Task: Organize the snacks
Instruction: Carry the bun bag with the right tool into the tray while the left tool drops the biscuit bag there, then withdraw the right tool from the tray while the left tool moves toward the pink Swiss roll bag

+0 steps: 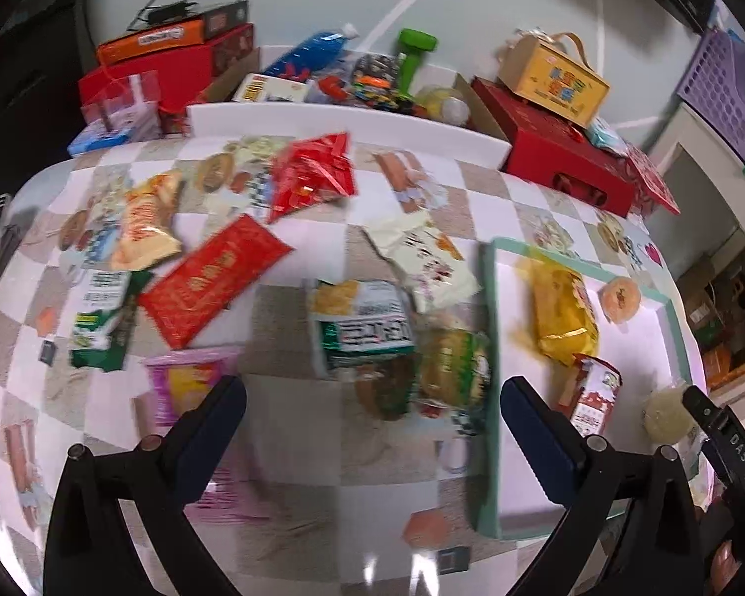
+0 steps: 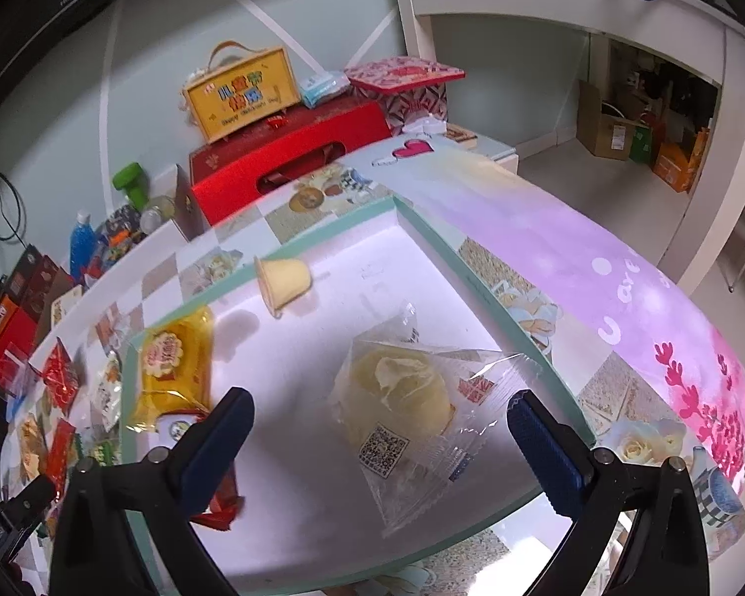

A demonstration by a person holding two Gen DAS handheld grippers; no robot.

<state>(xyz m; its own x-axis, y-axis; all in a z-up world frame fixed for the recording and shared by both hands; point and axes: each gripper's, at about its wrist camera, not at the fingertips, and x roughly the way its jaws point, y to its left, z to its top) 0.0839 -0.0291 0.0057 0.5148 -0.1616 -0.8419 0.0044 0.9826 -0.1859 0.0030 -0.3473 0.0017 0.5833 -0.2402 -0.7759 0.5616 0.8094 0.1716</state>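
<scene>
Loose snack packets lie on the checked tablecloth in the left wrist view: a flat red packet (image 1: 213, 280), a white-green packet (image 1: 360, 328), a round green-wrapped cake (image 1: 452, 367), a cream packet (image 1: 424, 258). My left gripper (image 1: 372, 412) hangs open over them, nothing between its fingers. A shallow mint-rimmed tray (image 2: 323, 233) holds a yellow packet (image 2: 171, 362), a small jelly cup (image 2: 283, 278) and a clear-wrapped pale pastry (image 2: 402, 397). My right gripper (image 2: 380, 432) stands open over that pastry, pads apart from it. A red-white packet (image 1: 596, 397) lies at the tray's near left.
At the back stand a big red box (image 2: 298, 159), a yellow handled box (image 2: 243, 92), stacked red and orange boxes (image 1: 164, 57) and a carton with a blue bottle (image 1: 313, 52) and green dumbbell (image 1: 414, 57). The table drops off on the right.
</scene>
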